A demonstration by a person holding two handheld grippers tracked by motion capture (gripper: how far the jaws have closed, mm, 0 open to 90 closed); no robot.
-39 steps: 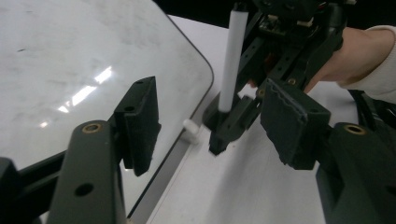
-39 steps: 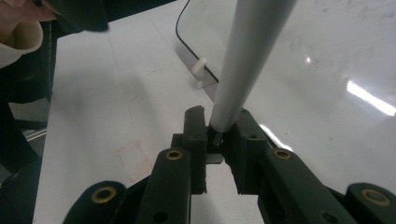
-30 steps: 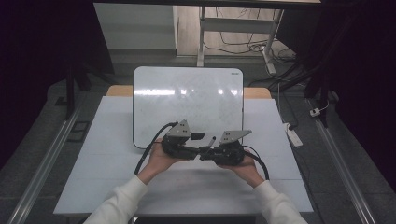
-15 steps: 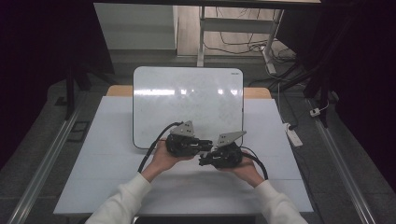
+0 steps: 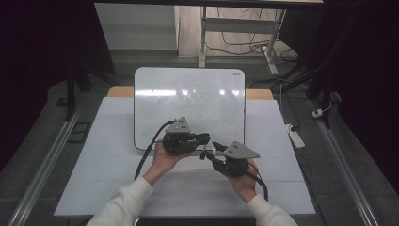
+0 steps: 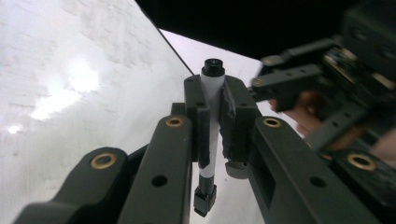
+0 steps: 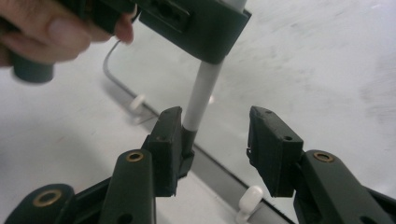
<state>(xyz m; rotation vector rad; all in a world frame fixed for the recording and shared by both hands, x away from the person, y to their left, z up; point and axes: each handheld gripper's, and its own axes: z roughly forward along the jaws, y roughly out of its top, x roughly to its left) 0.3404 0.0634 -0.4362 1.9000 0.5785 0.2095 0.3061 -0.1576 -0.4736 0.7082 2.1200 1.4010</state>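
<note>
A white marker (image 6: 212,100) with black ends stands clamped between the jaws of my left gripper (image 6: 214,116), which is shut on its barrel. In the high view the left gripper (image 5: 206,138) is held over the near edge of a whiteboard (image 5: 188,99). My right gripper (image 5: 210,151) points at it from the right. In the right gripper view the marker (image 7: 201,93) hangs down from the left gripper (image 7: 196,21). Its black lower end rests against the left jaw of my right gripper (image 7: 215,140), which is open around it.
The whiteboard lies flat on a white table (image 5: 94,179), its near rim (image 7: 224,175) on small white feet. A power strip (image 5: 295,136) lies on the floor to the right. Dark floor and table legs lie beyond the board.
Half a second ago the two grippers were close together. The right one has since drawn back to the right and toward the person, while the left one shifted slightly toward the board.
</note>
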